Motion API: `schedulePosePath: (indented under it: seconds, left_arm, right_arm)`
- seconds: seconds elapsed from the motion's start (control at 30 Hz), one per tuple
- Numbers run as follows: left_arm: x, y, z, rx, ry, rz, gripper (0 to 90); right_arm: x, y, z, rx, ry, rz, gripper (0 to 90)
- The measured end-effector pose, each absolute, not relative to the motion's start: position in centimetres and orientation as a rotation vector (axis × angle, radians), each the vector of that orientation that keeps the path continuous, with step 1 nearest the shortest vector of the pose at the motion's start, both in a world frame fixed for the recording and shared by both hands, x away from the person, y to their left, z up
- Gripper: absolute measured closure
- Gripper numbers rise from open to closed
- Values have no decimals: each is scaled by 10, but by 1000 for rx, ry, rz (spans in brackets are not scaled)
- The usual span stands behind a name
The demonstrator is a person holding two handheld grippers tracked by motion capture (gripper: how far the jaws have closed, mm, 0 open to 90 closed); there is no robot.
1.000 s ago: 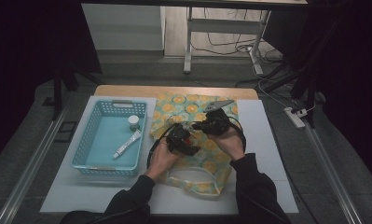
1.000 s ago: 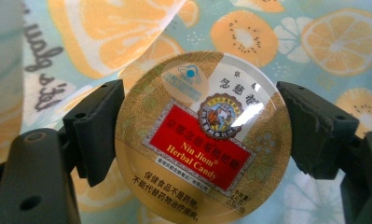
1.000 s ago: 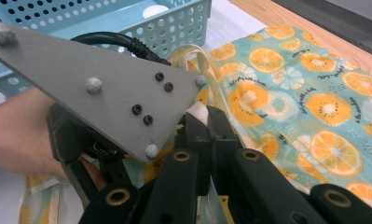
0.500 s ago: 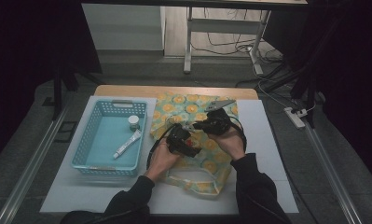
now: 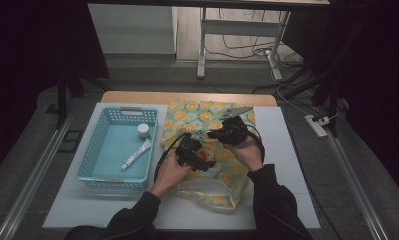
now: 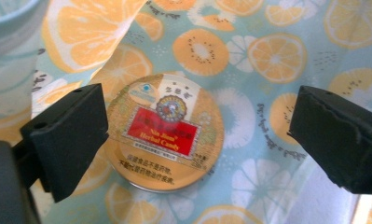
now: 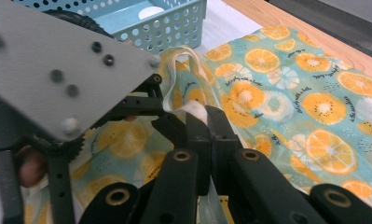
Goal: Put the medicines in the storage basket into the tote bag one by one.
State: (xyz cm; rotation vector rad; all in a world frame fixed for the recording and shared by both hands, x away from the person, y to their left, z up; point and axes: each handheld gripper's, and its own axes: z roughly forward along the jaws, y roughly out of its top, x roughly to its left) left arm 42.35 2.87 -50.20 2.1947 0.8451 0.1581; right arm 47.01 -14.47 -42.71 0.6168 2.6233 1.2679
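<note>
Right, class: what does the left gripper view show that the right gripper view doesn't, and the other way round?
Left gripper view: a round candy tin lies between the jaws of the left gripper, which have just been opening and do not press on it. Right gripper view: the right gripper is shut on a white strap, with a blue basket behind. Both: the orange-print bag.

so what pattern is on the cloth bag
Orange and kiwi slices on pale teal, clearest on the bag in the left gripper view.
</note>
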Motion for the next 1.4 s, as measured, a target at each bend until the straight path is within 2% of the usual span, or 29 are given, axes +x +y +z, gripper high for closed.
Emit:
schedulePosePath:
  seconds: [0.3, 0.6, 0.73, 1.07, 1.4]
  left_arm:
    - [414, 31, -488, 2183, 806, 124, 2]
    - [403, 45, -469, 2132, 778, 114, 0]
    - [399, 55, -461, 2088, 792, 135, 0]
    - [393, 85, -443, 2099, 788, 161, 0]
    - [392, 129, -442, 2082, 863, 148, 0]
  right_arm:
    - [469, -145, -427, 595, 2627, 1267, 900]
    - [469, -145, -427, 584, 2631, 1272, 900]
    - [469, -145, -427, 586, 2630, 1271, 900]
    - [469, -145, -427, 591, 2633, 1268, 899]
    - [469, -145, -428, 595, 2634, 1264, 899]
